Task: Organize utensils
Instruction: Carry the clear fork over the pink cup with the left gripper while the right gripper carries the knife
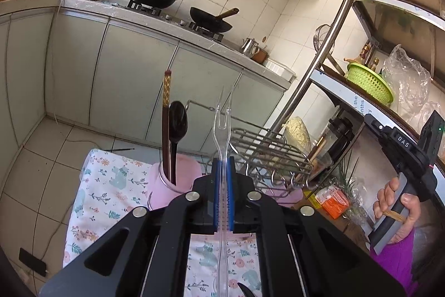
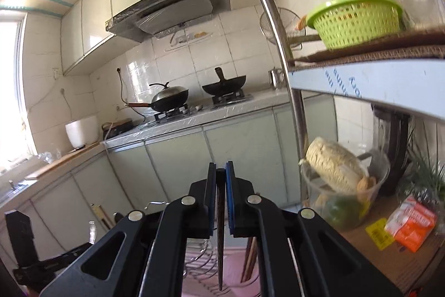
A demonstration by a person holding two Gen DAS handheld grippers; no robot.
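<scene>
Your left gripper (image 1: 222, 166) is clamped mid-handle on a clear plastic fork (image 1: 222, 113): light, slick and brittle, so grip gently. Your right gripper (image 2: 221, 177) pinches a dark chopstick (image 2: 220, 235), stiff and thin. Beyond, the pink utensil cup (image 1: 178, 180) has open room beside the wire rack (image 1: 267, 149).

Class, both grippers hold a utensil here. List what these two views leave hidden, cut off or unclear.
- Left wrist view: the clear fork's lower handle runs off the bottom edge; the pink cup's base sits behind the left gripper.
- Right wrist view: the dark chopstick is seen edge-on between the right gripper's fingers, so its pattern is unreadable.
- Right wrist view: the wire rack is mostly hidden by the gripper body.
</scene>
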